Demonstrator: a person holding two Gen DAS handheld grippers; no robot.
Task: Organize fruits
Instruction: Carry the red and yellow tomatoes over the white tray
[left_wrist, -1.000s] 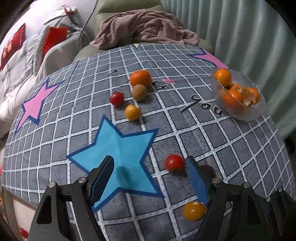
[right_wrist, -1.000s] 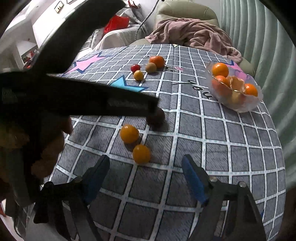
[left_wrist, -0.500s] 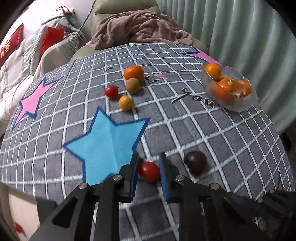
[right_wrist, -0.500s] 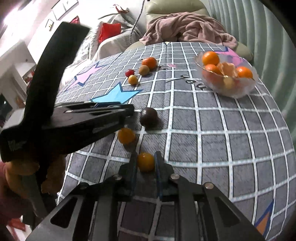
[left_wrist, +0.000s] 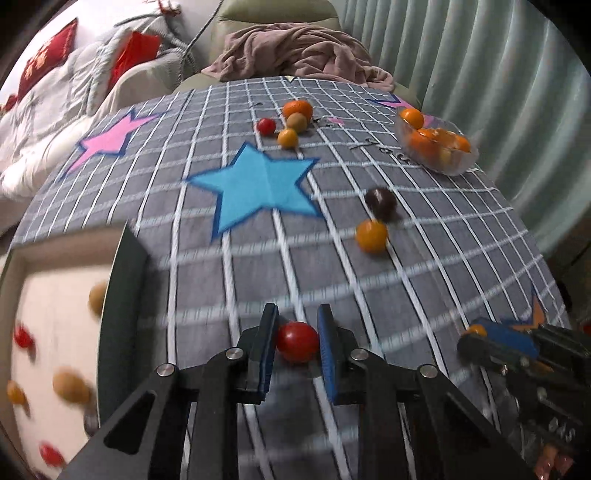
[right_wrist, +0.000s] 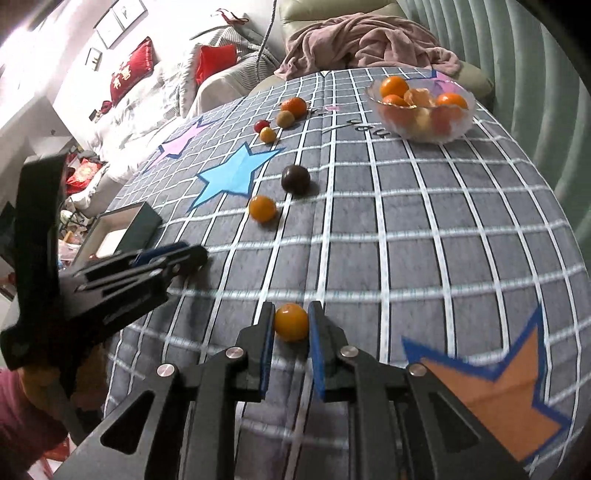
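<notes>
at the bottom centre of the left wrist view, the left gripper has its two blue-padded fingers closed narrowly on one red tomato, held above the grey checked tablecloth. at the bottom centre of the right wrist view, the right gripper pinches one small orange fruit the same way. at the left edge of the left view sits one dark-walled box; blurred red and orange fruits lie inside, too smeared to count. in the middle of the frame, one orange fruit rests just below one dark purple fruit, near a blue star. toward the top centre is a cluster of four: one red tomato, one yellow fruit, one brown fruit, one mandarin. at the upper right, one glass bowl holds several mandarins.
</notes>
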